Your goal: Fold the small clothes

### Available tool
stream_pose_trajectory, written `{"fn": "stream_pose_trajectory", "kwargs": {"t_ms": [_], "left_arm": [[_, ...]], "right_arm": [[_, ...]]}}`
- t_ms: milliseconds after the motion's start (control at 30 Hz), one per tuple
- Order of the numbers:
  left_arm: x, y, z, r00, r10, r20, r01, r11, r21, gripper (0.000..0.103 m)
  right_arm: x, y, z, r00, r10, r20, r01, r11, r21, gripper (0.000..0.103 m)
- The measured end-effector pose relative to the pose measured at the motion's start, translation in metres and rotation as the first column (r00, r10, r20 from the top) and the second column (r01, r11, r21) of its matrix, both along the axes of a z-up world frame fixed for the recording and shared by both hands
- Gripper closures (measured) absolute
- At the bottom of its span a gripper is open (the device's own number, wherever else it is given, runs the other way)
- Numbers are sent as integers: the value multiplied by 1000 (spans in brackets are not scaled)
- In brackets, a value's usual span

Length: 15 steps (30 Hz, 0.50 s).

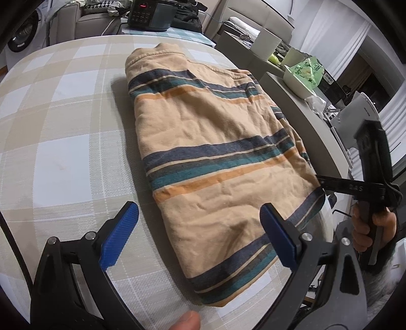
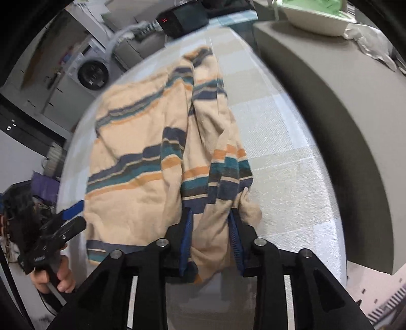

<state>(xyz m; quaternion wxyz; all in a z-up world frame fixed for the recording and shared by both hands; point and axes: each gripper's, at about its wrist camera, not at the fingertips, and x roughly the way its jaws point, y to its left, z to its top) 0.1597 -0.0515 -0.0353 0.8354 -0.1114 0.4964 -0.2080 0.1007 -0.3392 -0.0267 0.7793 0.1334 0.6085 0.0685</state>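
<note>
A beige garment [image 1: 203, 142] with navy, teal and orange stripes lies on the checked table [image 1: 63, 132]. My left gripper [image 1: 199, 207] hovers open over the garment's near end, its blue pads [image 1: 119, 236] wide apart and holding nothing. In the right wrist view the garment [image 2: 137, 162] has a bunched fold running toward me, and my right gripper [image 2: 209, 213] is shut on that fold, cloth filling the gap between its pads. The right gripper [image 1: 321, 181] shows at the garment's right edge in the left wrist view. The left gripper [image 2: 71, 215] appears at the left.
A grey counter [image 2: 330, 106] borders the table's right side and carries a white bowl [image 1: 299, 81] with green packaging. A black appliance [image 1: 149, 15] with a red display stands beyond the far end. A washing machine [image 2: 92, 71] is off to the left. Hands grip both handles.
</note>
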Motion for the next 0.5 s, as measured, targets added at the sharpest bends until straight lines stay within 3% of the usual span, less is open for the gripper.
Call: {"fn": "stream_pose_trajectory", "kwargs": {"t_ms": [167, 200, 300, 500], "left_arm": [[1, 4, -3, 1000, 1, -6, -1, 1000, -21, 8], [1, 5, -3, 1000, 2, -6, -3, 1000, -25, 8], [1, 10, -5, 1000, 11, -6, -11, 999, -34, 8], [-2, 16, -4, 1000, 21, 1, -21, 999, -39, 8]], "right_arm": [[-4, 12, 5, 997, 70, -25, -72, 992, -105, 75], [-7, 13, 7, 997, 78, -22, -80, 990, -113, 84], [-12, 15, 11, 994, 112, -9, -113, 985, -130, 93], [-25, 3, 23, 988, 148, 40, -143, 983, -118, 96]]}}
